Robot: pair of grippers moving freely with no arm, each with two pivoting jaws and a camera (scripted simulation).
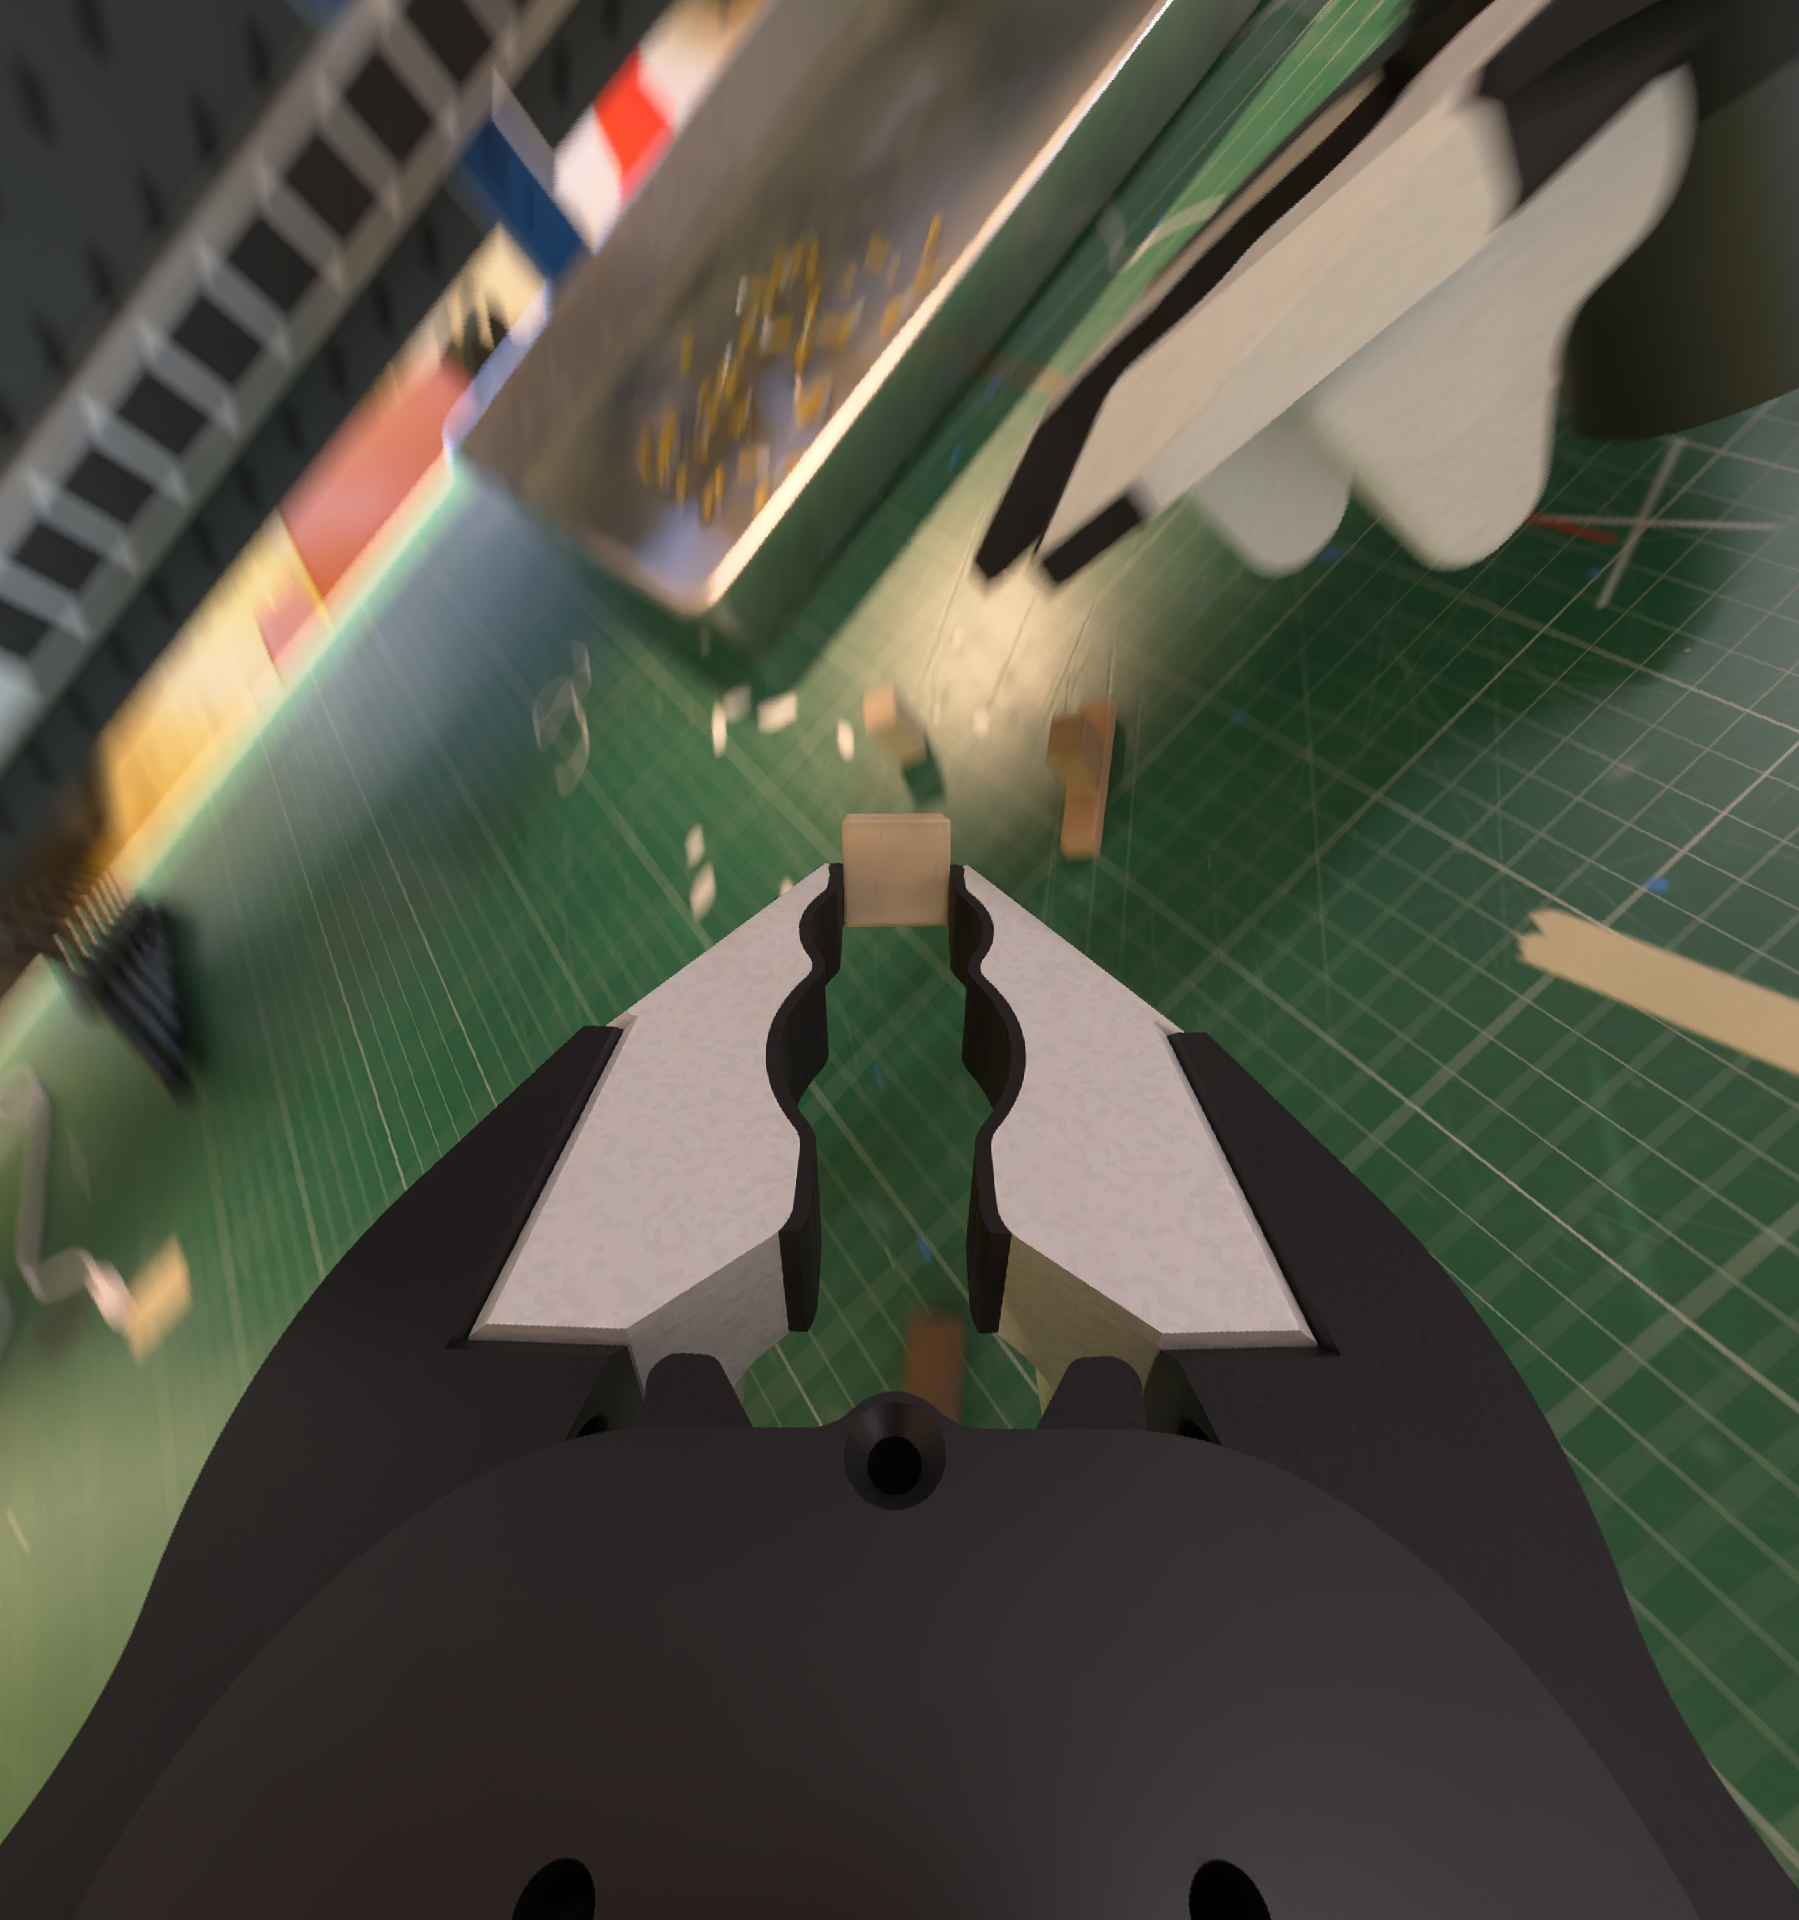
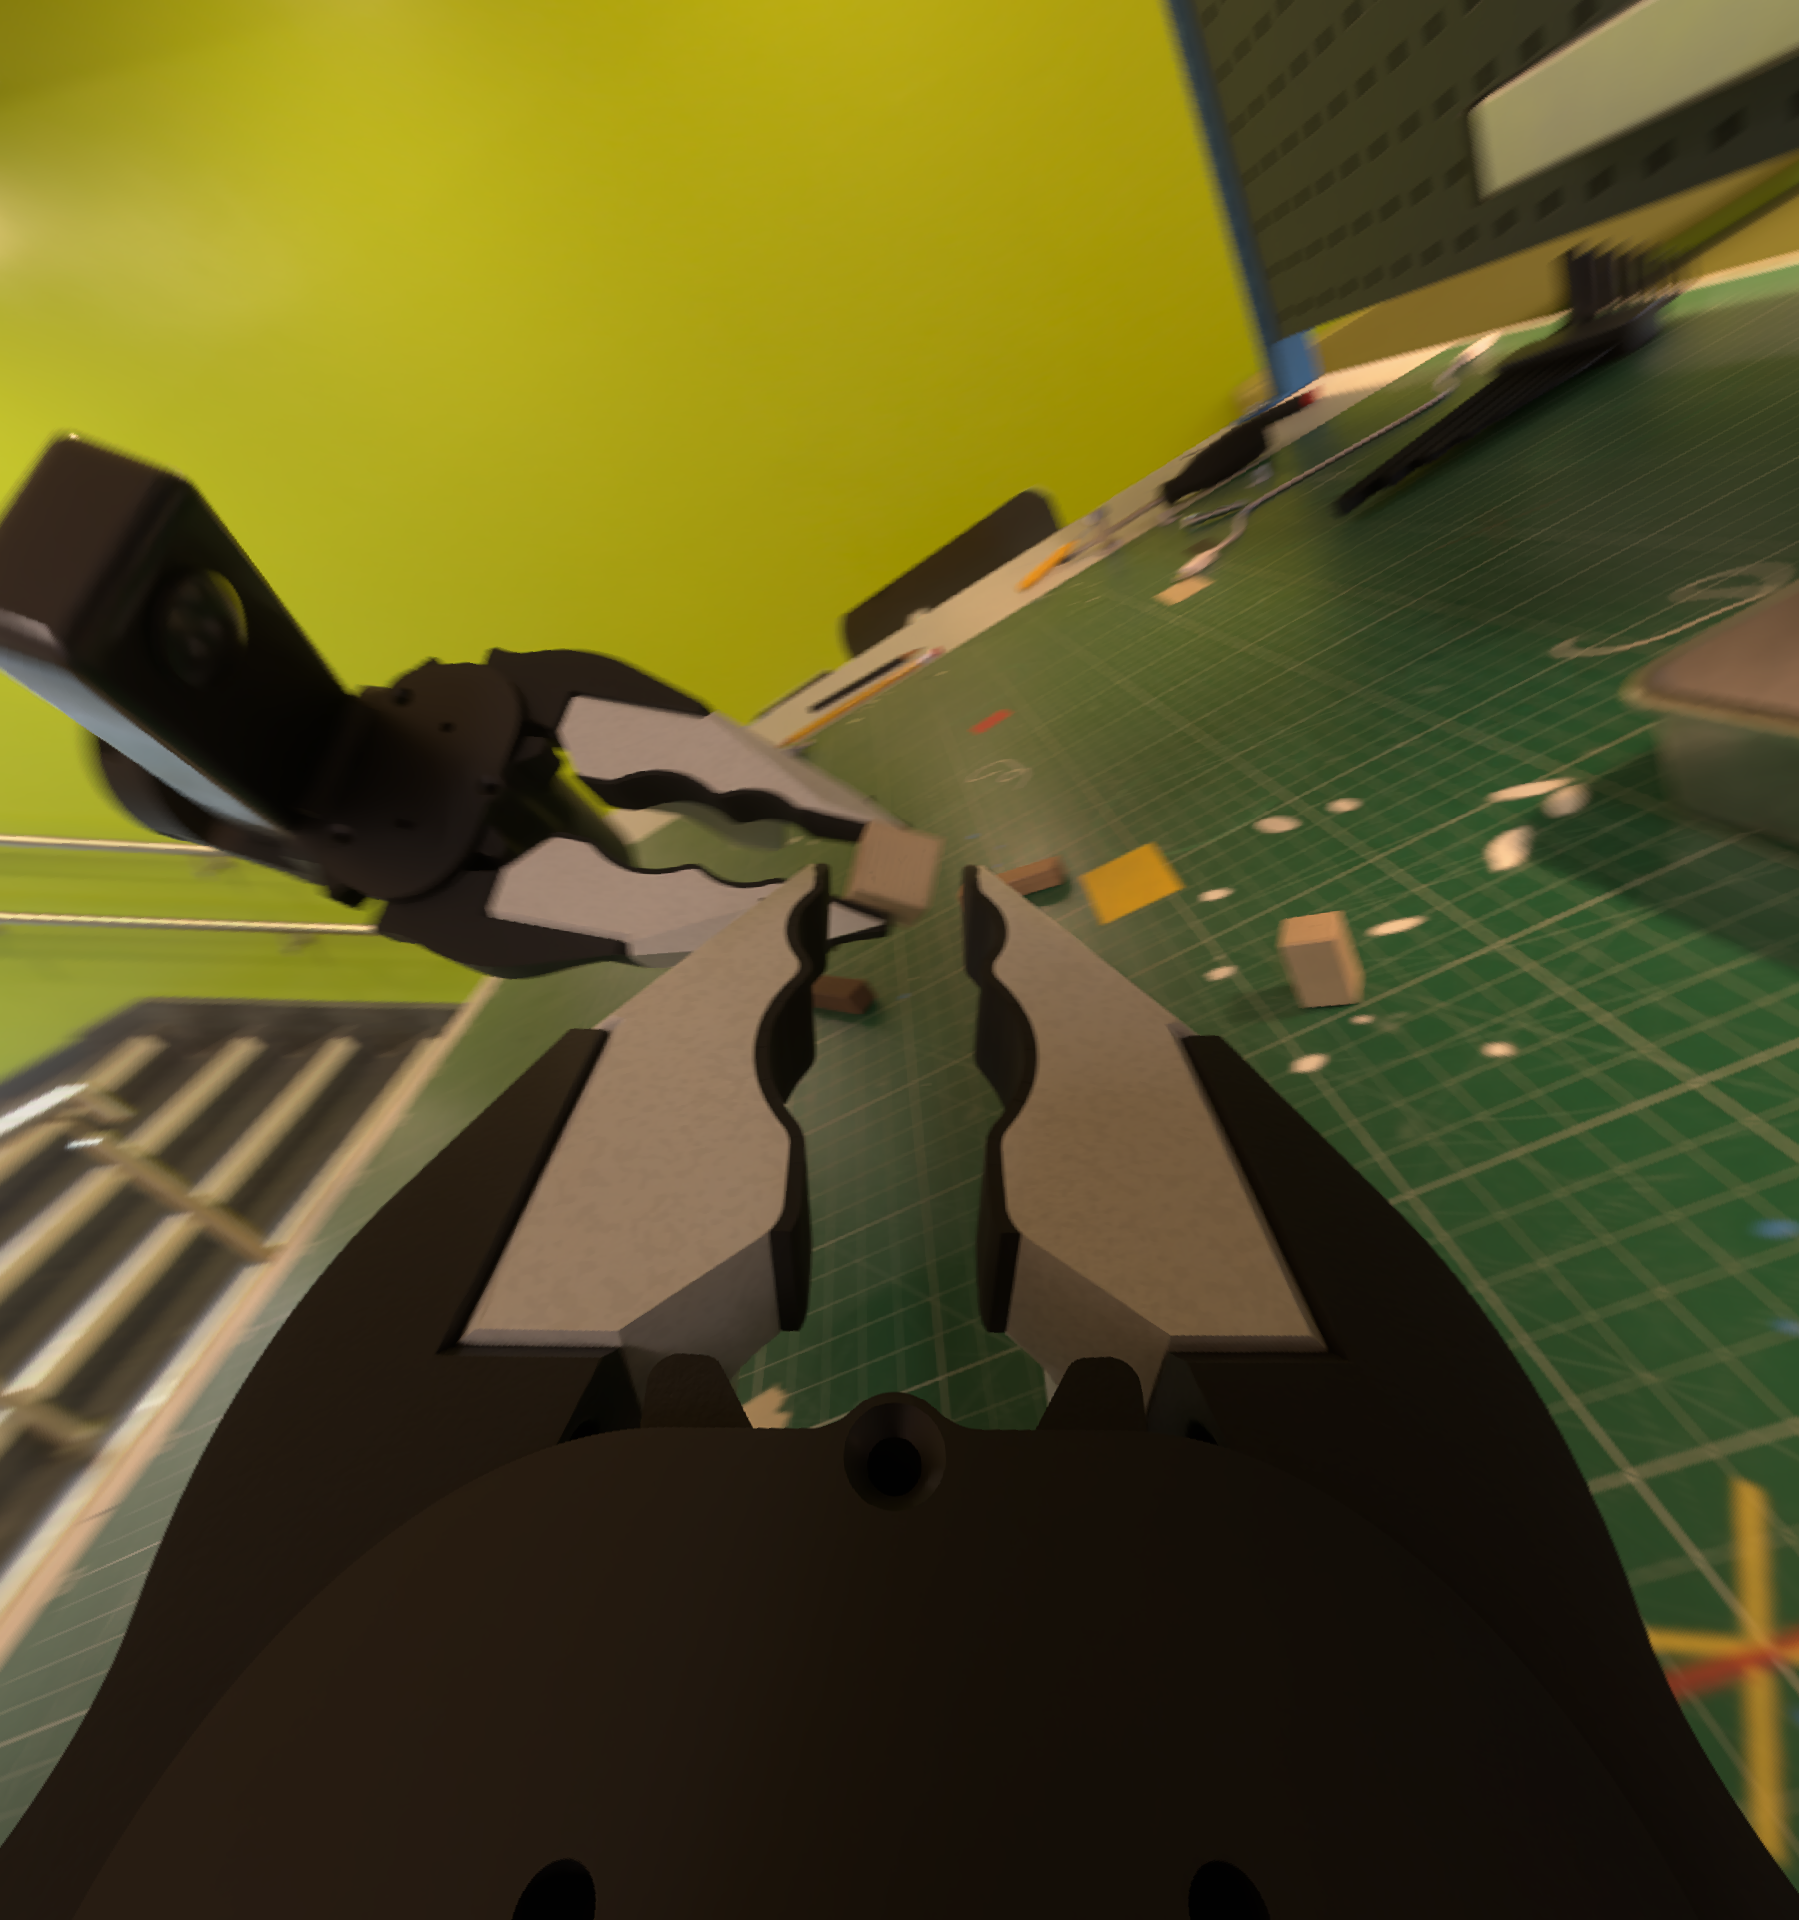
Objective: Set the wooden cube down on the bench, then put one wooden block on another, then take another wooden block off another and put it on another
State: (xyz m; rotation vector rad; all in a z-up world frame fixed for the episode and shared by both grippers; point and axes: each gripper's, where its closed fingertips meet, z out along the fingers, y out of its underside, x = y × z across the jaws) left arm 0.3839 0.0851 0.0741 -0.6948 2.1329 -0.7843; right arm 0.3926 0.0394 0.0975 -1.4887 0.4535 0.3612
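Left gripper (image 1: 896,896) pinches the wooden cube (image 1: 896,871) at the very tips of its two fingers, so most of the cube stands proud of the pads; that shallow hold looks chosen to let the cube's base meet the bench before the fingers do. The cube sits at the centre of the left wrist view, above the green cutting mat (image 1: 1394,1039), and in the right wrist view it appears just above centre (image 2: 893,871), clear of the mat, so I judge the first step, setting it down, is not yet done.

Beyond it, upper centre of the left view, two pale wooden blocks (image 1: 890,719) (image 1: 1080,774) lie on the mat, blurred; they are likely the stacking pieces. A pale block (image 2: 1319,958) right of centre in the right view stands alone on the mat.

Right gripper (image 2: 893,894) carries nothing, its fingers parted by a moderate gap, pointing toward the held cube as if waiting. A metal tray (image 1: 770,343) fills the upper middle of the left view
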